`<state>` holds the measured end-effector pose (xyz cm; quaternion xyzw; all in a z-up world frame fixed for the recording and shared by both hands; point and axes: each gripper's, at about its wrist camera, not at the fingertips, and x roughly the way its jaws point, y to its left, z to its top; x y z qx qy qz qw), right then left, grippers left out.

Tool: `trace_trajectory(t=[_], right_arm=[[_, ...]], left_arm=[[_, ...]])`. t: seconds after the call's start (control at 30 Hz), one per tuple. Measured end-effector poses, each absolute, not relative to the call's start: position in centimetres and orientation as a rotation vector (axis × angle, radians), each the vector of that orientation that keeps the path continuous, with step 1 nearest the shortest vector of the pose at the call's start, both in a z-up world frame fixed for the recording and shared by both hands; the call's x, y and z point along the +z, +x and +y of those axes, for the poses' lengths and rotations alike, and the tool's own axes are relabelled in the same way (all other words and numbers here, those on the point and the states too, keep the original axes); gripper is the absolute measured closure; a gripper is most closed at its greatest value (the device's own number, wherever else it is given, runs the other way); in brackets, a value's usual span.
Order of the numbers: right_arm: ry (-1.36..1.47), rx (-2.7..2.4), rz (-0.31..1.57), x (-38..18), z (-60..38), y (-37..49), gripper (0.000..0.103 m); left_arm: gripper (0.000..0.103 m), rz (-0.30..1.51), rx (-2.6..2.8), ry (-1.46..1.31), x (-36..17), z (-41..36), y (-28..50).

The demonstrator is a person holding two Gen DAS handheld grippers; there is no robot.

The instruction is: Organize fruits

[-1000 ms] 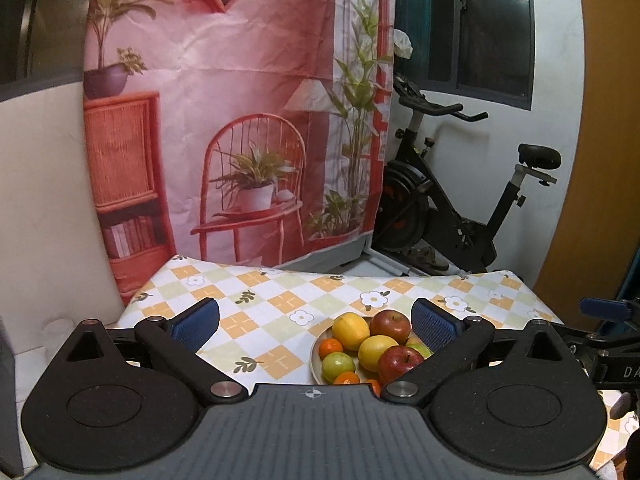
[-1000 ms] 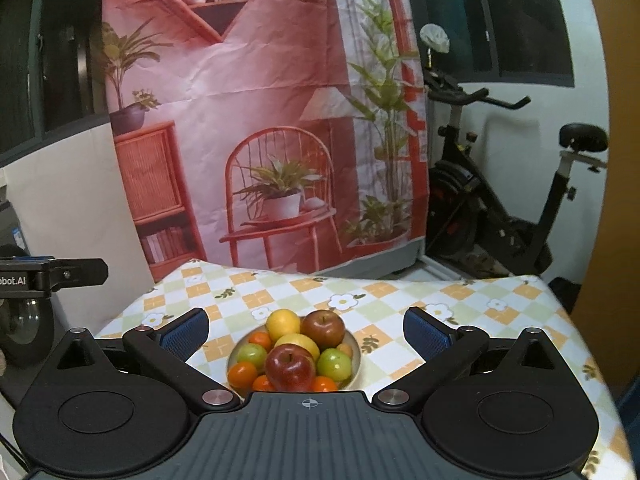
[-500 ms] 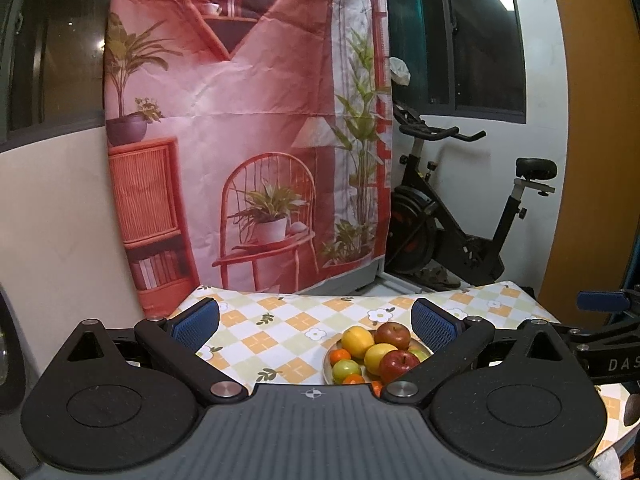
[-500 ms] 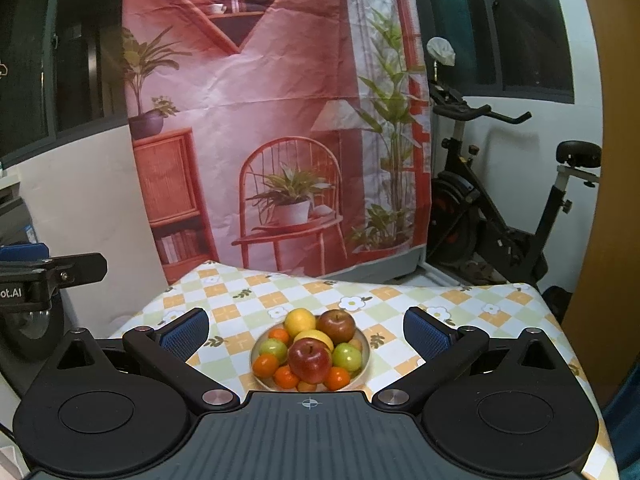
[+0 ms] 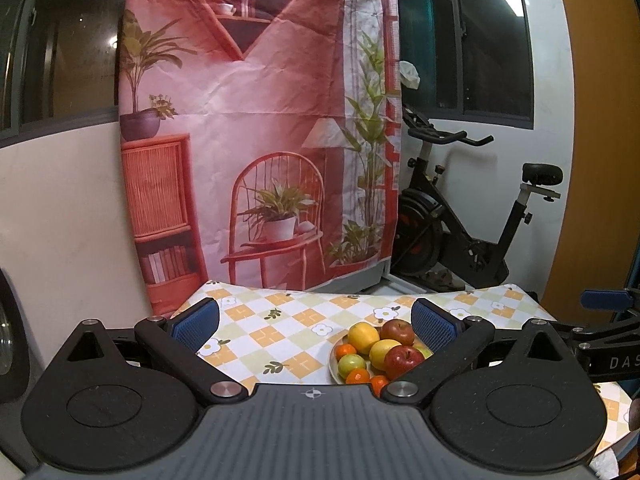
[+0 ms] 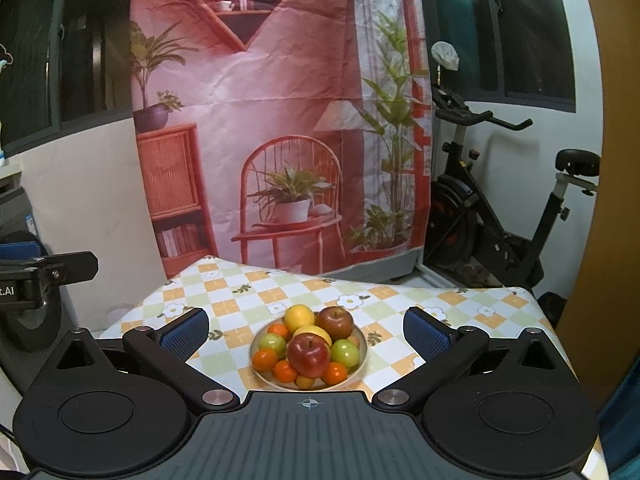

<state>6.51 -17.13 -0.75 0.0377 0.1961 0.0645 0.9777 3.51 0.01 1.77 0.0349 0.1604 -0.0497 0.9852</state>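
Behind the table (image 6: 460, 300) with checkered cloth hangs a pink backdrop (image 6: 280, 80), and an exercise bike (image 6: 500, 208) stands at right. Fruits fill the plate (image 6: 362, 354) near the front edge. Left gripper (image 5: 316, 322) and right gripper (image 6: 306, 330) are both wide apart, holding nothing.

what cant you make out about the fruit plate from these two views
- Left wrist view: the plate's right side is hidden behind the left gripper's right finger.
- Both views: the gripper body covers the plate's near rim.
- Right wrist view: the fruit under the front red apple is hidden, so no full count.
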Motion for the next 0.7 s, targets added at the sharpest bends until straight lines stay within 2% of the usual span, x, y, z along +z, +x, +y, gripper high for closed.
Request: trace_trajectory(t=[0.7], right_arm=[[0.072,0.129,0.392,-0.65,-17.31,6.55,0.0]], left_arm=[[0.0,0.326,-0.11,0.073,1.68,0.25,3.0]])
